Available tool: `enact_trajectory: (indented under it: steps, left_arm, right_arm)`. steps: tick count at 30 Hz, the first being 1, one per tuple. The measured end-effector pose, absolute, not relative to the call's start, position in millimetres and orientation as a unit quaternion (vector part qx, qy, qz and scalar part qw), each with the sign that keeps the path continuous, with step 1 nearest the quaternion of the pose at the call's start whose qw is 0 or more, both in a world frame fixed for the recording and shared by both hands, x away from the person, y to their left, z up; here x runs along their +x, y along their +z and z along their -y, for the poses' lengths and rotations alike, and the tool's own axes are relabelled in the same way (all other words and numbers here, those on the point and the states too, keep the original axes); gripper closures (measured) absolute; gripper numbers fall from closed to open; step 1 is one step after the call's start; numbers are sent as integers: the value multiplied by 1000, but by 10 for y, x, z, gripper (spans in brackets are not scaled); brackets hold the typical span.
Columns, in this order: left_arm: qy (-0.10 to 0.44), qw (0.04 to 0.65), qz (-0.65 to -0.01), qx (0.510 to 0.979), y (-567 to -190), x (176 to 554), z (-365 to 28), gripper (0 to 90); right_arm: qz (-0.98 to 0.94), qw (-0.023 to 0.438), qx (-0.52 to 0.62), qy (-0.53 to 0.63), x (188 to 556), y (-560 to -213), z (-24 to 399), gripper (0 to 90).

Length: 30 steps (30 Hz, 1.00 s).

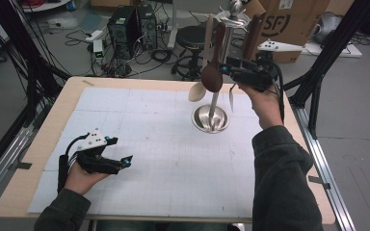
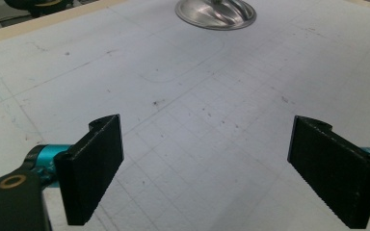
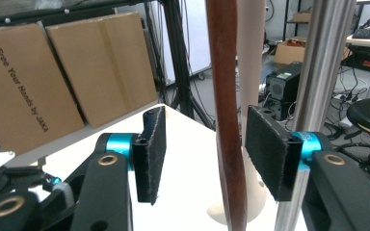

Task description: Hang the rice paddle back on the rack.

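The right gripper [image 3: 204,154] has its jaws apart around the dark spoon [image 3: 226,120], pads clear of its handle. The spoon hangs from the steel rack [image 1: 225,43], beside a pale spoon [image 1: 197,92]. The left gripper [image 1: 118,153] rests wide open on the mat [image 1: 173,163].

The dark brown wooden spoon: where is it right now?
The dark brown wooden spoon hangs from the steel utensil stand at the table's far right, beside a pale wooden spoon, between the right gripper's open pads.
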<state>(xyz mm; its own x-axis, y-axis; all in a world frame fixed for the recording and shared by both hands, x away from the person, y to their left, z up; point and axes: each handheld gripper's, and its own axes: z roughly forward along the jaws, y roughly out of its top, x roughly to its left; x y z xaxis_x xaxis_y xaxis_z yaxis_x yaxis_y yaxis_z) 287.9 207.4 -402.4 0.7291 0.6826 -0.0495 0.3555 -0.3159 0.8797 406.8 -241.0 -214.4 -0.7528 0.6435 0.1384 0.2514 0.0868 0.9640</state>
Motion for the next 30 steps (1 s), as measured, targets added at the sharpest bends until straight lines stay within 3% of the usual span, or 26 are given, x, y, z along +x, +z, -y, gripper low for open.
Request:
enact_trajectory:
  steps: [16, 30]
  left_arm:
    - [166, 484, -326, 795, -4019, 2871, -2074, 131]
    - [165, 483, -328, 795, -4019, 2863, -2081, 131]
  right_arm:
    - [-725, 150, 309, 597, 3954, -2323, 2423, 365]
    - [-725, 131, 300, 606, 3863, -2556, 2430, 317]
